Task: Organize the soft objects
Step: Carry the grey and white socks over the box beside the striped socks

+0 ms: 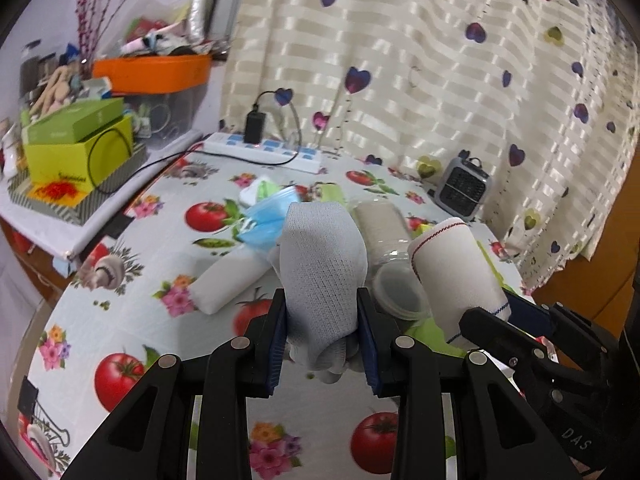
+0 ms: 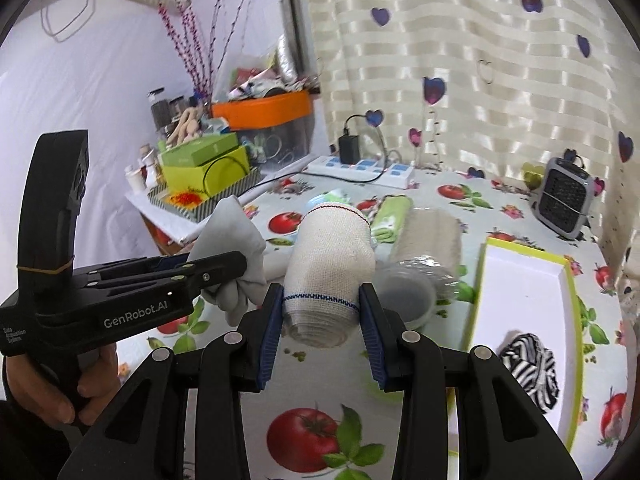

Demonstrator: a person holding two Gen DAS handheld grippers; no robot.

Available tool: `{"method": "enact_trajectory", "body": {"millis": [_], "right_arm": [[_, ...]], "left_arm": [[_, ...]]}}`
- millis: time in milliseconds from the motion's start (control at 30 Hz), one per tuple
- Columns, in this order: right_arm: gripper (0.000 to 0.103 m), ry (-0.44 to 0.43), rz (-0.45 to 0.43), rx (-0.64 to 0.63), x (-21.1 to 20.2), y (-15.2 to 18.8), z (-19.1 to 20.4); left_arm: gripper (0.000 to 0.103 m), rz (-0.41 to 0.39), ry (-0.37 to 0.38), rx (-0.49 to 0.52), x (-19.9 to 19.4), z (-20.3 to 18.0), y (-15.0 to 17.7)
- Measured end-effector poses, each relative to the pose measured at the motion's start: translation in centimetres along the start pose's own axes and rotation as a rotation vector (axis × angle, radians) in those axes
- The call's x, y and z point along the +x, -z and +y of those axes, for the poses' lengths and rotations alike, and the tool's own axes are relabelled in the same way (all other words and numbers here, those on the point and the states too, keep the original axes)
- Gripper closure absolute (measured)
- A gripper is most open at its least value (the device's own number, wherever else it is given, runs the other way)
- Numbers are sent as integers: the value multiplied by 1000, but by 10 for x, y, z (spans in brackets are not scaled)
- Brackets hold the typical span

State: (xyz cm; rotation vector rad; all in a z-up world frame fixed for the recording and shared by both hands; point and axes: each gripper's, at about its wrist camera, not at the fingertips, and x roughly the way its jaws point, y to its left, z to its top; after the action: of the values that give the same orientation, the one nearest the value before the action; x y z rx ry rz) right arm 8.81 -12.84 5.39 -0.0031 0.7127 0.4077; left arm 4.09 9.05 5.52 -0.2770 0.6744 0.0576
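Observation:
My left gripper (image 1: 322, 316) is shut on a pale grey mesh cloth (image 1: 322, 264) and holds it above the table; the cloth also shows in the right wrist view (image 2: 232, 248). My right gripper (image 2: 320, 312) is shut on a white bandage roll with red and blue stitching (image 2: 328, 264), seen in the left wrist view too (image 1: 456, 272). A white tray with a green rim (image 2: 560, 272) lies at the right and holds a black-and-white striped cloth (image 2: 528, 364). A white roll (image 1: 228, 284), a blue face mask (image 1: 264, 220) and a beige roll (image 1: 380, 224) lie on the table.
A clear plastic cup (image 2: 404, 292) lies on its side behind the rolls. A power strip (image 1: 264, 152) with a charger sits at the back. A small grey heater (image 2: 564, 196) stands back right. Stacked green boxes (image 1: 76, 148) and an orange bin (image 1: 152, 72) fill the left shelf.

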Motion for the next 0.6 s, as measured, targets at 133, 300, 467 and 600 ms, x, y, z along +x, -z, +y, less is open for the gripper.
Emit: {"method": "enact_trajectory", "body": {"millis": [133,300,467,600], "right_arm": [[65,23,-18,24,-9,-1,-14],[64,50,-30,52,-17,0,-29],[64,77,-38,78,-22,2,-45],[64,101,-41,103,-26,5,-60]], "left_arm": [[72,-3,27,29,2,-16,-4],[72,1,56,64,8,-36,-9],[72,11,87,100,15,-57,-12],[72,20,106,125,21,-72,-14]]}}
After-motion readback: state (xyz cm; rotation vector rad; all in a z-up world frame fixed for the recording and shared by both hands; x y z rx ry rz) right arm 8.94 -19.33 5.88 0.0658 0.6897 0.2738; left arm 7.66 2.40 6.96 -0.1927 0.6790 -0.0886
